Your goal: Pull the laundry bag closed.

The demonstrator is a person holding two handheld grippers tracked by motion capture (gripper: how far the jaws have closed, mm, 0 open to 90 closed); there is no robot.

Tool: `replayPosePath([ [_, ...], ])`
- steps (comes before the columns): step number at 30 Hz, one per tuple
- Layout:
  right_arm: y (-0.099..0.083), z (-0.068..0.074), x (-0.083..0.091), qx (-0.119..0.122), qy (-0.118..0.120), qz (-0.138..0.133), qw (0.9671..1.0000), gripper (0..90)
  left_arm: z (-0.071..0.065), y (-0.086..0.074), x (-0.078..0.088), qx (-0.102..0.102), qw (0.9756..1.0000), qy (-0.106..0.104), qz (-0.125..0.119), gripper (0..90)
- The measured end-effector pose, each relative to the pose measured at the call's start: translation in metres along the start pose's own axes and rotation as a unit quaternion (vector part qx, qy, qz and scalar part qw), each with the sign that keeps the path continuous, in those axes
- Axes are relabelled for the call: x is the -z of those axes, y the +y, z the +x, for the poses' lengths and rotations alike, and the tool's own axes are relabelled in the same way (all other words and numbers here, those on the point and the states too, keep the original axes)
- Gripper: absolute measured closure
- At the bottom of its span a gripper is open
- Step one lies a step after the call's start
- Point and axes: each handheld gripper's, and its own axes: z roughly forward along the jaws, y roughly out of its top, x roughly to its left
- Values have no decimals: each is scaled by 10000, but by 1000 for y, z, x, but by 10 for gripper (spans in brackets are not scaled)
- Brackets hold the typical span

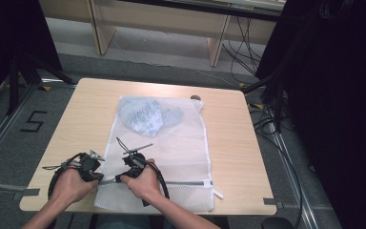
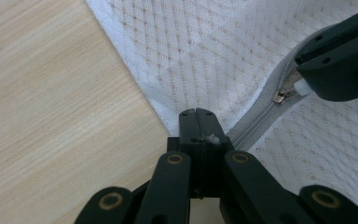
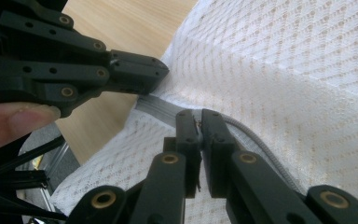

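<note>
1. Nearest, the left claw (image 1: 96, 177) pinches the mesh bag (image 1: 181, 143) at the zipper's (image 1: 186, 182) left end, on the bench (image 1: 81, 109).
2. Just right, the right claw (image 1: 119, 179) is pinched on the zipper pull (image 2: 284, 94).
3. That zipper runs rightward along the bag's near edge, away from both claws.

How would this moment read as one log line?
left gripper: shut on mesh bag edge | right gripper: shut on zipper pull | clothes: inside
</note>
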Motion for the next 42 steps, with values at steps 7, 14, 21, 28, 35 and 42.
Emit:
replayPosePath([
  [7, 0, -2, 1, 147, -51, -104, 9998, 870, 0, 0, 0, 1, 10000, -42, -13, 900],
  [14, -1, -2, 3, 138, -62, -53, 9999, 869, 2, 0, 1, -89, 9999, -97, 56, 900],
  [21, -3, -4, 4, 302, -81, -68, 9995, 869, 3, 0, 3, -65, 9999, -69, 98, 900],
  [28, -4, -6, 6, 384, -99, -137, 9991, 870, 2, 0, 1, -43, 10000, -72, 35, 900],
  [35, -4, -7, 8, 437, -57, -104, 9990, 870, 2, 0, 1, -49, 10000, -74, 41, 900],
  [42, -5, -9, 12, 398, -142, -141, 9990, 870, 2, 0, 1, -56, 9999, -75, 41, 900],
])
